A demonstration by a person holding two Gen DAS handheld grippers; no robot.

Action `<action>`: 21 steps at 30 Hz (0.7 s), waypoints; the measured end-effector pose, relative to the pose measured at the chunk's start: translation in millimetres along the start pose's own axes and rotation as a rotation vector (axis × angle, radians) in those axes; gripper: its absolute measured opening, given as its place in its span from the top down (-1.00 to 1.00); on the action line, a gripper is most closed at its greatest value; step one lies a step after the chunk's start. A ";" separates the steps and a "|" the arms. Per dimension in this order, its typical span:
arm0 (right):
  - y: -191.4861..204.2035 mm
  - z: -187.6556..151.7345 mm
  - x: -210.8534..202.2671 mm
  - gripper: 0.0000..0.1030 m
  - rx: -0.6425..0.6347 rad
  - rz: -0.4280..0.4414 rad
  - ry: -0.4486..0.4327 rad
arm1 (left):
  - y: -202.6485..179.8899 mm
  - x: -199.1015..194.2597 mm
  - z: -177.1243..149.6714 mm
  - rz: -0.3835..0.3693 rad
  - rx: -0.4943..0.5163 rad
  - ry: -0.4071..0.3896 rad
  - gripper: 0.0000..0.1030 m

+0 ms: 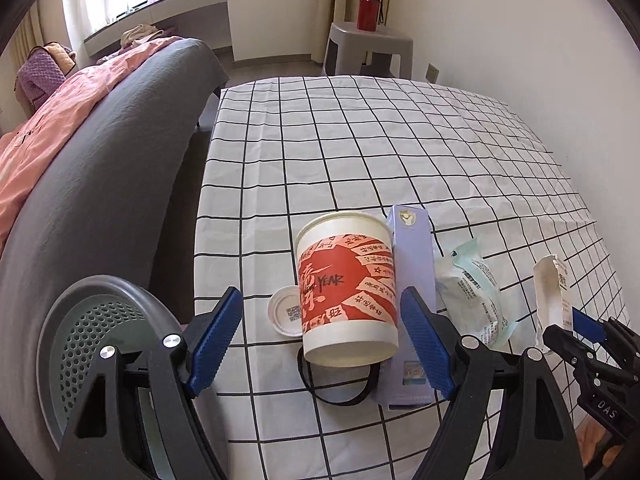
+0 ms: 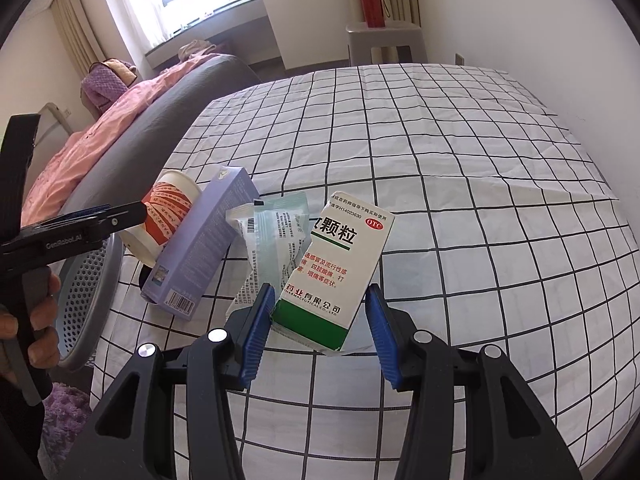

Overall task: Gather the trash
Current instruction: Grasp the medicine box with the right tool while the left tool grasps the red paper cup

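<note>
The left hand-held gripper [image 1: 322, 340] has its 2 blue fingers spread wide apart, and it holds nothing. The red and white paper cup [image 1: 347, 286] stands tilted on the counter with the white cloth with black grid lines [image 1: 360, 140], right between those fingers but not touching them. A small round white lid [image 1: 285, 316] lies flat just left of the cup. A thin black loop [image 1: 340, 392] lies under the cup's near edge. The long pale purple cardboard box [image 1: 412, 264] leans against the cup's right side. Next to it lies the crinkly pale green plastic packet [image 1: 476, 292].

The right hand-held gripper [image 2: 318, 336] also has its blue fingers apart. The white and green medicine box with red print [image 2: 340, 268] stands tilted between them (its torn bottom end is close to the left finger, but I cannot tell if they touch). The packet sits just behind the medicine box, on its left.

A grey bin with small round holes [image 1: 92, 344] waits off the counter's left edge, below the left hand-held gripper.
</note>
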State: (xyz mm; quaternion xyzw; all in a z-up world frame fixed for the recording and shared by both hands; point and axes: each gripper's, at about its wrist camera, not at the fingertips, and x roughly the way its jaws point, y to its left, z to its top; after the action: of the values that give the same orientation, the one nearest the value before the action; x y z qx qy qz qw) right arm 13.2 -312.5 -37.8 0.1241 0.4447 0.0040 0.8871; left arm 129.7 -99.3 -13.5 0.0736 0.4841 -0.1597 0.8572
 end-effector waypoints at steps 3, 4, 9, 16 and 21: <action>1.4 1.2 -1.1 0.11 -0.001 0.011 -0.003 | -4.6 10.3 2.8 0.005 0.018 0.029 -0.50; 1.5 1.7 -1.1 0.11 -0.001 0.014 -0.003 | -4.9 13.5 3.7 0.010 0.021 0.037 -0.50; 3.4 2.9 -1.9 0.10 0.003 0.030 -0.004 | -4.3 24.6 5.5 0.001 0.024 0.067 -0.51; 6.2 2.3 -2.8 0.10 -0.004 0.035 -0.007 | 0.3 37.2 5.2 -0.045 -0.002 0.105 -0.50; 4.7 2.4 -2.4 0.11 -0.005 0.035 -0.007 | 0.1 36.4 4.1 -0.076 -0.006 0.096 -0.14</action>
State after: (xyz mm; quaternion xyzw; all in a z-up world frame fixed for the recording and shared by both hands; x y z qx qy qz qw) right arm 14.1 -308.8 -33.5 0.1296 0.4392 0.0203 0.8888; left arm 150.5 -107.8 -42.4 0.0600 0.5274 -0.1868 0.8266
